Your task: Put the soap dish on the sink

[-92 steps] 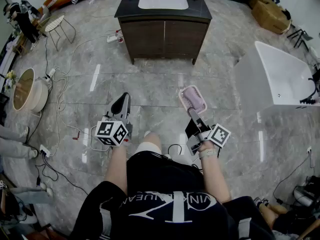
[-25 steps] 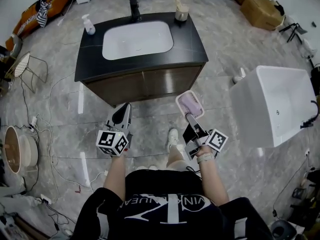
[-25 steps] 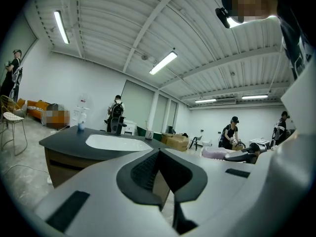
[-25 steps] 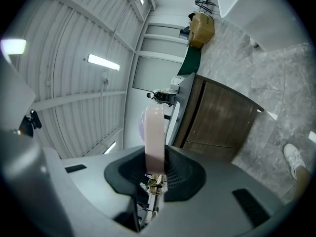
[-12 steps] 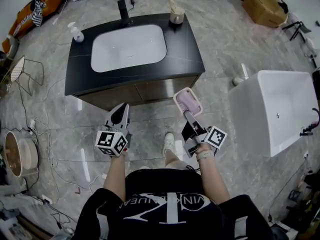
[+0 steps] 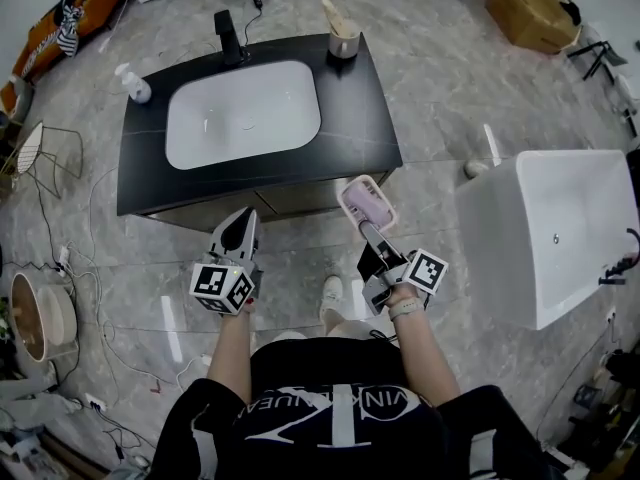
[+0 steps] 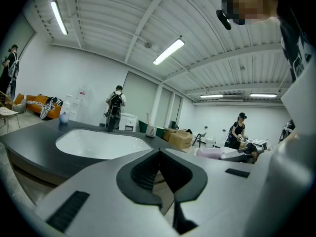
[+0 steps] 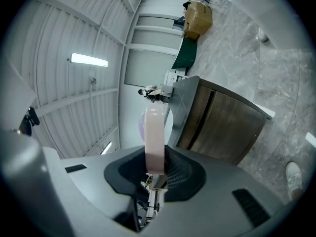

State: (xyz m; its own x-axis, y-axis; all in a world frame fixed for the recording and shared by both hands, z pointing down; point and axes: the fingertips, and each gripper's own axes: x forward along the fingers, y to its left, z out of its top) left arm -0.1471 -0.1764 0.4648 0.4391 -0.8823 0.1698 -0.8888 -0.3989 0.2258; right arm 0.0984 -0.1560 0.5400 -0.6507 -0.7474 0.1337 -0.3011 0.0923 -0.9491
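The pink soap dish (image 6: 366,201) hangs in the air just off the front right corner of the black vanity counter (image 6: 372,118), my right gripper (image 6: 370,230) shut on its near edge. In the right gripper view the soap dish (image 8: 154,132) stands edge-on between the pads, with the vanity's wooden front (image 8: 224,127) beyond. The white sink basin (image 6: 243,114) is sunk in the counter. My left gripper (image 6: 243,220) is shut and empty before the vanity's front; in its own view the left gripper (image 7: 159,154) faces the basin (image 7: 98,143) with the soap dish (image 7: 210,153) at the right.
A black faucet (image 6: 226,36), a soap bottle (image 6: 132,83) and a cup (image 6: 343,34) stand on the counter's back edge. A white bathtub (image 6: 560,228) is on the right. Cables (image 6: 95,298), a wire chair (image 6: 40,153) and a round basin (image 6: 35,318) lie to the left.
Both grippers have been carried up to the vanity, which now sits closer and lower in the head view. The soap dish stays in the right gripper; the left stays shut.
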